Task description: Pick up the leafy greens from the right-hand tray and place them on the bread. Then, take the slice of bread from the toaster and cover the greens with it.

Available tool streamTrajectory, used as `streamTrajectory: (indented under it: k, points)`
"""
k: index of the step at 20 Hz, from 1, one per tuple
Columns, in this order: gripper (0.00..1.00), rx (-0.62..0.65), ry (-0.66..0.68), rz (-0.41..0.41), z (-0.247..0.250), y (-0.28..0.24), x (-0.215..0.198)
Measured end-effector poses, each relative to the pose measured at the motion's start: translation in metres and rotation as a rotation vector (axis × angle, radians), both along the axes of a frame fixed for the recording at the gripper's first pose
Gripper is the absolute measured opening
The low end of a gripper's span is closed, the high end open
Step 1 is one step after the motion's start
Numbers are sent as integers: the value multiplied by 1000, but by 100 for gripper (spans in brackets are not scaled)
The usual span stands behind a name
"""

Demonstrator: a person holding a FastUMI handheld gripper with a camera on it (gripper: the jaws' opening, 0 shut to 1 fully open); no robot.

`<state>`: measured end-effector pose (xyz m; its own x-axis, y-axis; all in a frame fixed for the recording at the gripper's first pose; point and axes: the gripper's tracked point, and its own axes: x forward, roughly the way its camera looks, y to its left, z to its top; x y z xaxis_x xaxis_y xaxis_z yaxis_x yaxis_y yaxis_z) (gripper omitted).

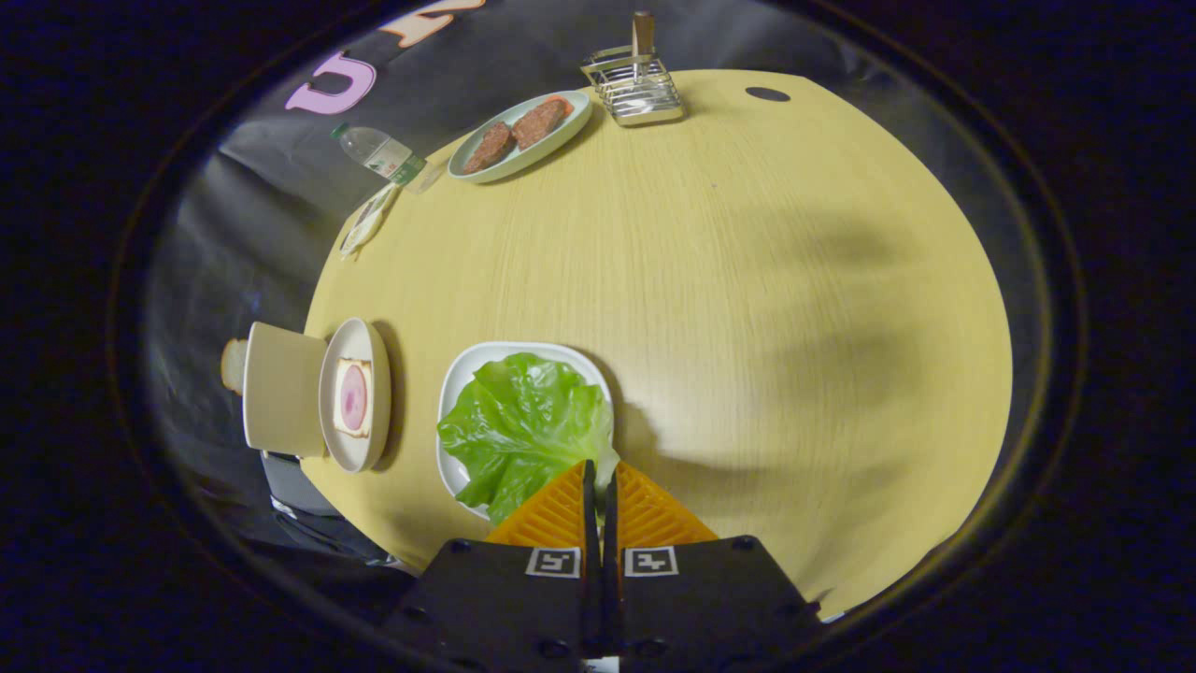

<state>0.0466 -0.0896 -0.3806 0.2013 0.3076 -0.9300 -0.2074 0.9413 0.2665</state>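
Gripper [598, 477]: jaws drawn almost together, a thin dark slit between them. Tips sit at the near edge of the leafy greens [519, 430]; the leaf's pale stem end reaches the tips, but whether it is pinched in the slit or merely lying against them is hard to tell from this angle.

Greens: one broad crinkled leaf, lying just ahead and left of the fingers, covering most of a white tray [467, 369]. Tray rests on the wooden table [747, 280].

Farther left of the jaws: a round plate [360, 458] carrying a slice of bread [353, 397] topped with a pink round of meat. Just beyond that plate, at the table's edge, a beige box-like object [280, 388].

Far ahead, well apart from the fingers: an oval dish [570, 126] with two brown patties; beside it a wire toaster rack [635, 89] with a bread slice [642, 33] standing upright in it. Left of the dish, a plastic bottle [374, 151] lies on its side.
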Motion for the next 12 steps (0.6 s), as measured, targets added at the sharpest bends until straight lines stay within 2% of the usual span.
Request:
streamTrajectory:
  k: [7,12]
  points:
    - [3,91,-12,-89,34,13,0]
    - [3,202,-27,-126,75,39,-9]
